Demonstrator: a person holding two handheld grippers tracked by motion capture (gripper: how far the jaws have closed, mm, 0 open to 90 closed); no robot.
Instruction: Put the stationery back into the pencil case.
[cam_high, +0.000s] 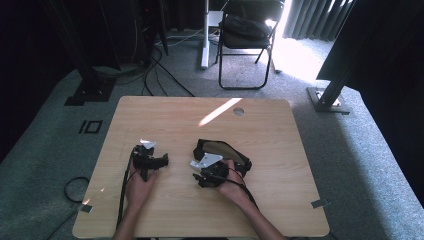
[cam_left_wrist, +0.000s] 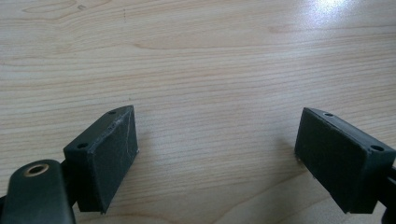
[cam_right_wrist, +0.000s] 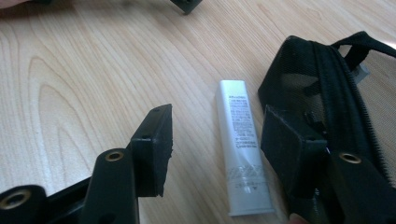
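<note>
A white tube (cam_right_wrist: 243, 154) with small print lies flat on the wooden table (cam_right_wrist: 84, 84). It rests between the two jaws of my right gripper (cam_right_wrist: 217, 142), nearer the right-hand one. That gripper is open and neither pad touches the tube. Beside the tube sits a black mesh pouch (cam_right_wrist: 327, 79) with a zip; in the high view the pouch (cam_high: 222, 151) lies just behind my right gripper (cam_high: 199, 176). My left gripper (cam_high: 150, 161) rests to the left on bare table. Its jaws stand wide apart in the left gripper view, where the left gripper (cam_left_wrist: 215, 154) is open with nothing between them.
The table (cam_high: 165, 115) has a cable hole (cam_high: 238, 111) near its far edge and a strip of sunlight across it. Beyond it stand a folding chair (cam_high: 247, 35), a white post (cam_high: 205, 35) and floor cables (cam_high: 155, 75). A cable trails off the table's left side.
</note>
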